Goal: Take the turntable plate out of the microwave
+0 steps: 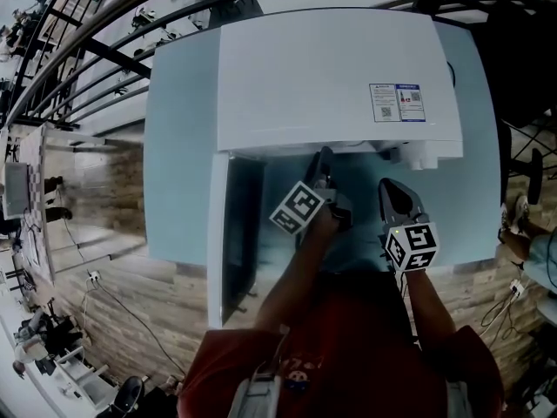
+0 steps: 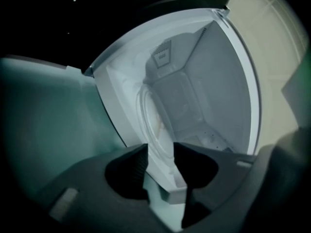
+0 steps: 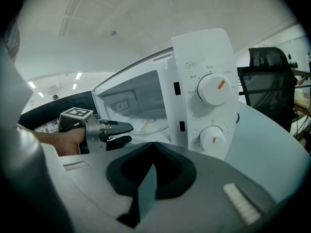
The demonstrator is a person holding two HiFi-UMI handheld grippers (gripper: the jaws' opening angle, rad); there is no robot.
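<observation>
In the head view, looks down on the white microwave (image 1: 331,77) on a pale blue table (image 1: 178,146), with the door (image 1: 239,233) already swung open to the left. Finds the left gripper (image 1: 325,168) poised at the mouth of the oven and the right gripper (image 1: 392,194) just beside it, outside, below the control side. Cannot make out the turntable plate from here, hidden beneath the oven's roof. In the left gripper view, peers straight into the cavity (image 2: 204,91), the whole picture rolled on its side. Shows the jaws spread wide and pressing on nothing, with only the white lip (image 2: 172,191) of the opening in the gap. Places the turntable plate (image 2: 151,123) still seated on the cavity floor, with nothing else seen inside. In the right gripper view, shows the jaws closed together and empty, aimed at the oven's front beside the two dials (image 3: 215,90). Catches the left gripper from the side too, fingers (image 3: 121,127) apart at the threshold, short of the plate inside. Reads as barely begun: door opening done; reaching in, gripping the rim, lifting and drawing the plate out all left to do.
</observation>
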